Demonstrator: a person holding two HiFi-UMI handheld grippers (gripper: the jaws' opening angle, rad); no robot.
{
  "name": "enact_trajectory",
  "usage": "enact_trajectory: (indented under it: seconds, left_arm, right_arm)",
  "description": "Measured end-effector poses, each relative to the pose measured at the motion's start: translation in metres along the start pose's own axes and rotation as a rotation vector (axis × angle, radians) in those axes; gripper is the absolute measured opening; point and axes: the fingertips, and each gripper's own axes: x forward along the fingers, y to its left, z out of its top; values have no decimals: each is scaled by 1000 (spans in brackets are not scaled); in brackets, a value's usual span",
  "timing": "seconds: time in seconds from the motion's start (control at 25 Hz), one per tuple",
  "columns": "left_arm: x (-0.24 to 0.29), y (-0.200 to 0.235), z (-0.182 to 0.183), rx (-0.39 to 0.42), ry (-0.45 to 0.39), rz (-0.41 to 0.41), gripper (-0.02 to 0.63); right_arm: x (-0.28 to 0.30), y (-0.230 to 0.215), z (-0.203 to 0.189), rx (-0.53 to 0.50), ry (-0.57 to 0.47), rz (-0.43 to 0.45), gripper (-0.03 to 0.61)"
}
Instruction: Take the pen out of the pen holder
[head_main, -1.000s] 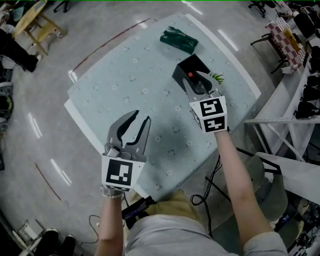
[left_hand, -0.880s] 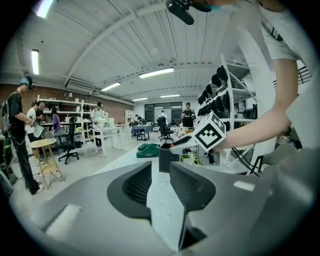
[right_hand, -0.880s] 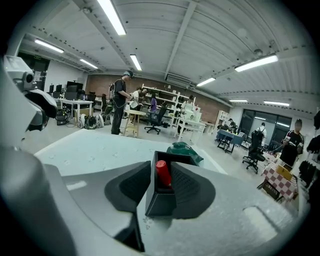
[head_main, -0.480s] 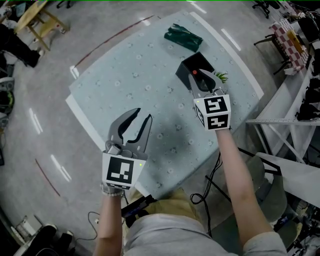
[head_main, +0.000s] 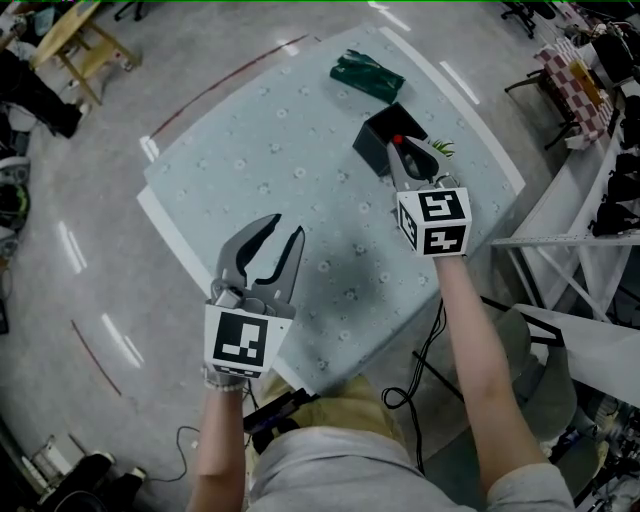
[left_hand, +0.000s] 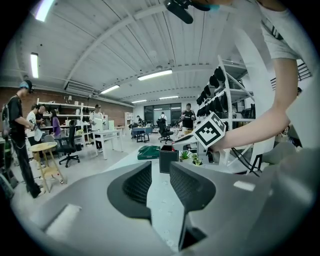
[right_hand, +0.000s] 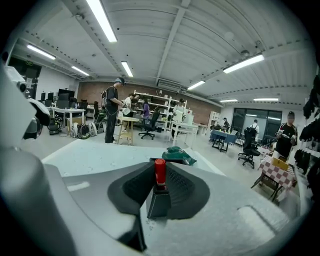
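Note:
A black pen holder (head_main: 376, 142) stands at the table's far right with a red-capped pen (head_main: 398, 140) upright in it. My right gripper (head_main: 404, 152) reaches over the holder. Its jaws have just been closing. In the right gripper view the pen (right_hand: 159, 173) stands between the pads, which touch its cap on both sides above the holder (right_hand: 159, 202). My left gripper (head_main: 285, 226) hovers open over the table's near middle, nothing in it. In the left gripper view the holder (left_hand: 168, 159) shows far ahead between the jaws.
A dark green folded cloth (head_main: 368, 77) lies beyond the holder near the far edge of the pale table (head_main: 250, 150). A small green plant (head_main: 443, 150) sits right of the holder. Stools, chairs, desks and people stand around the room.
The right gripper's jaws have narrowed from wide apart onto the red-capped pen. The left gripper has stayed in place.

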Motion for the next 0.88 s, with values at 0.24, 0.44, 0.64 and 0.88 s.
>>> enact_trajectory:
  seconds: [0.24,0.44,0.64,0.88]
  left_arm:
    - [-13,-1,6,14,-14,-5,112]
    - [-23,-2,13,34,-35,-24,112]
    - [-38,-5,20,54,-55,-37,112]
    - [-61,-10,29,80,-84,-51,100]
  right_arm:
    - [-22,2,21,1,-63,-32,63]
    - [-47,5,49,-16,-126,-61,63]
    - [-76,13,76,-20,-182,-95,63]
    - [-119,28,99,-13,-238,-123,63]
